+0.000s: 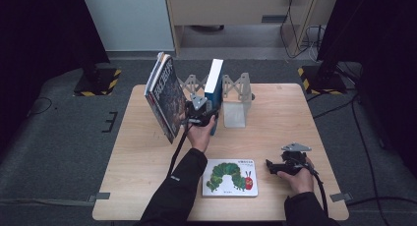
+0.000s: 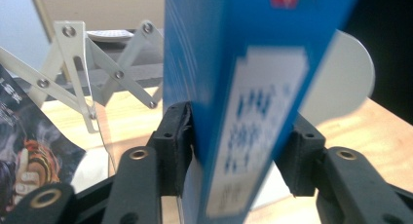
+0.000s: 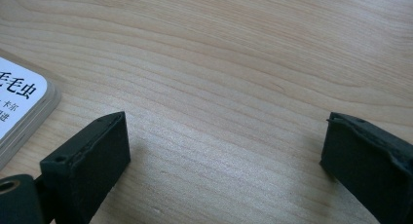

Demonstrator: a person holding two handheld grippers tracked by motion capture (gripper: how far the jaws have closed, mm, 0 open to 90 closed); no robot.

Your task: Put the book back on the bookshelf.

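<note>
A blue book (image 1: 214,84) stands upright in the white expanding book rack (image 1: 235,96) at the table's far middle. My left gripper (image 1: 202,114) is shut on the blue book's spine (image 2: 243,107), a jaw pressed on each side. Dark-covered books (image 1: 165,96) lean to its left. A white board book with a green caterpillar (image 1: 230,177) lies flat near the front edge. To its right my right gripper (image 1: 273,166) rests low over the table, open with bare wood between its jaws (image 3: 224,136); the board book's corner (image 3: 19,107) shows at the left of the right gripper view.
The rack's scissor links (image 2: 92,73) and white end plate (image 2: 341,83) flank the blue book. The wooden table (image 1: 137,152) has bare room at left and right. Black stands with hazard-striped bases (image 1: 98,81) sit on the floor beyond the table.
</note>
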